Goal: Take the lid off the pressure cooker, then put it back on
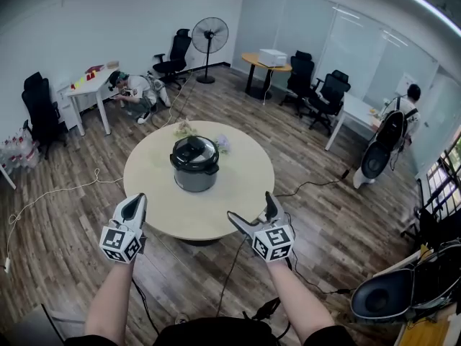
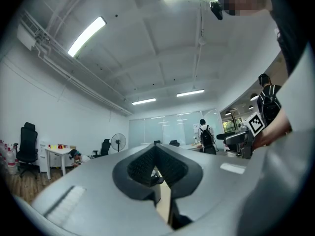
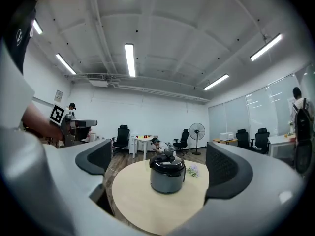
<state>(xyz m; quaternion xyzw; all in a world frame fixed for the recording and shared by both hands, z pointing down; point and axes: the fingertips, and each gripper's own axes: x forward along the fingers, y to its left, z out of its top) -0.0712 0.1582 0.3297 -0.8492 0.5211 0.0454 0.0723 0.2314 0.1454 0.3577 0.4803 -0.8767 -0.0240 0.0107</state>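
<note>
At the left, the left hand-held gripper [image 1: 135, 205] hangs just off the near edge of the round tabletop [image 1: 238, 186], tips aimed away from the person toward the table's middle; its own view shows the ribbed pads [image 2: 170, 166] pressed together with nothing between them; further in, at the centre of the tabletop, the pressure cooker [image 1: 194, 170] stands upright, its long axis vertical, well apart from both tools; the lid [image 1: 196, 152] sits on top of it, facing up, with a dark handle and knob across its crown, though which way that handle runs across the lid is too small to tell; a small sprig of flowers [image 1: 222, 144] lies just beside the cooker on its far right side, and another little bunch [image 1: 184, 128] lies behind it; to the right, the right hand-held gripper [image 1: 256, 213] is held at the near edge of the tabletop, pointing roughly level at the cooker; its jaws stand wide apart and empty, and in its own view the cooker appears framed between the two pads, far beyond them and untouched.
</note>
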